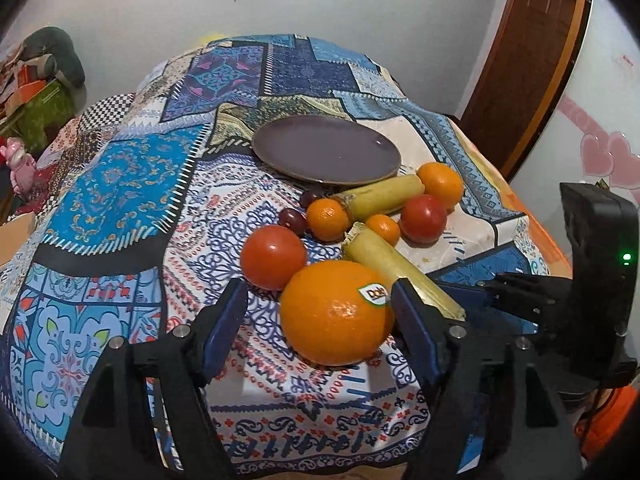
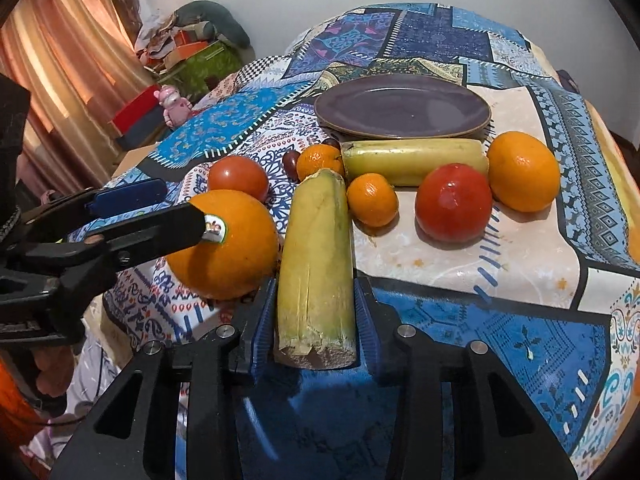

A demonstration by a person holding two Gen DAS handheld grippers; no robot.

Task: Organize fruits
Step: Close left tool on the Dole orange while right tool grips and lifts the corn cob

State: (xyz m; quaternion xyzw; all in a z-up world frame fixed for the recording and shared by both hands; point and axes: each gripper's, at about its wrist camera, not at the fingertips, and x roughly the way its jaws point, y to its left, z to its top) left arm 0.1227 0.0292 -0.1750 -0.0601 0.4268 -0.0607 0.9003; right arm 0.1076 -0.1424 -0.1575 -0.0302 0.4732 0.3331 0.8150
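Left gripper stands open around the large stickered orange on the patterned tablecloth; the right-hand finger touches the fruit, the other stands clear. Right gripper is clamped on the near end of a yellow-green cane piece just beside that orange. Purple plate lies beyond the fruit cluster.

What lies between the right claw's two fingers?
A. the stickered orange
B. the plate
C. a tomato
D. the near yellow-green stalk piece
D: in the right wrist view the right claw is shut on the near yellow-green stalk piece, pads against both its sides.
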